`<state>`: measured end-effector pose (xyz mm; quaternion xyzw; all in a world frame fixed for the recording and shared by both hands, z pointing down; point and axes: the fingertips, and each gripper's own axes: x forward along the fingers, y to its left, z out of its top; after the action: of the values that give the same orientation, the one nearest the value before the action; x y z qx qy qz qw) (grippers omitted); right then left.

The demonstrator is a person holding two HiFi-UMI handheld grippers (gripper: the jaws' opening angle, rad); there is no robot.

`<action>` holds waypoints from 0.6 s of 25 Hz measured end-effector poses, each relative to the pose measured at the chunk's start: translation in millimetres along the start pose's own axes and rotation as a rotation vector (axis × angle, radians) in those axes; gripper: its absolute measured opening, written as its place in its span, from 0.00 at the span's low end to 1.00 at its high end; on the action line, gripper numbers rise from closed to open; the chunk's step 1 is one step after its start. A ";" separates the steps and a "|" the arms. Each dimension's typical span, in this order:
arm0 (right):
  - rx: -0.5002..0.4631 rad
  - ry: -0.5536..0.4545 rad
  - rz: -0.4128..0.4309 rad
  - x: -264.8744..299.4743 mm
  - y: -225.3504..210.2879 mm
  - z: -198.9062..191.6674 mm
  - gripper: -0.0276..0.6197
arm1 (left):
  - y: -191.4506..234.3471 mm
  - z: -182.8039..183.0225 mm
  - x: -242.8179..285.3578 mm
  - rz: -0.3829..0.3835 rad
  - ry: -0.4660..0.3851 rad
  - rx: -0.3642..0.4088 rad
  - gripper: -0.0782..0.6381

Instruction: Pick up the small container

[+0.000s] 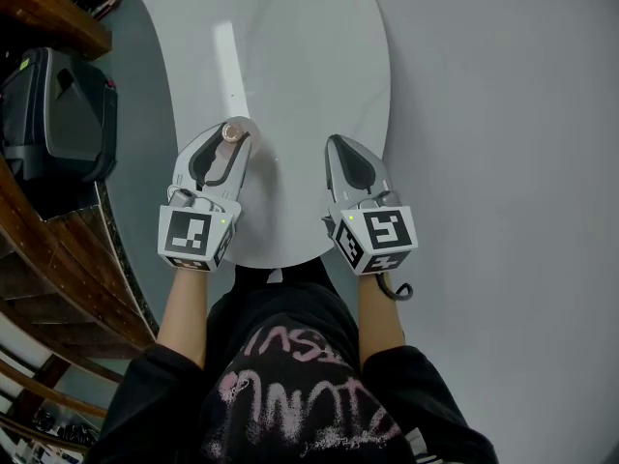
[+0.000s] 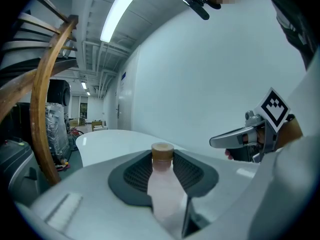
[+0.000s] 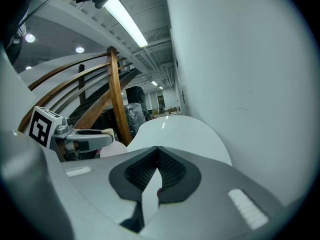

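A pale grey floor (image 1: 503, 114) surrounds a white oval counter (image 1: 290, 56), with a curved wooden railing (image 1: 68, 259) and a black case (image 1: 58, 114) off to the left. The person stands at the counter's near end, holding both grippers over it side by side. The left gripper (image 1: 230, 138) has its fingers pinching the small container (image 2: 162, 184), a pale pink translucent bottle held upright, with its tan cap (image 2: 162, 152) rising above the dark finger pads. Whether it touches the counter cannot be told. The right gripper (image 1: 337, 143) has its fingers pressed together on nothing.
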<state>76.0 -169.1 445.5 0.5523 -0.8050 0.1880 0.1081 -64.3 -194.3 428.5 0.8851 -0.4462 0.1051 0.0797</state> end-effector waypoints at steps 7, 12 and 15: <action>-0.005 -0.020 0.000 -8.1 0.6 5.3 0.08 | -3.1 7.9 -5.0 0.000 -0.008 0.008 0.30; 0.026 -0.062 0.000 -15.1 -0.1 14.8 0.08 | -4.5 18.0 -10.3 0.002 -0.027 0.023 0.30; 0.018 -0.077 -0.002 -19.0 0.8 19.6 0.08 | -6.7 23.9 -13.4 0.000 -0.039 0.032 0.30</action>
<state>82.8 -160.9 420.3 0.5609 -0.8062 0.1740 0.0722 -63.9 -185.6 401.6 0.8882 -0.4459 0.0948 0.0568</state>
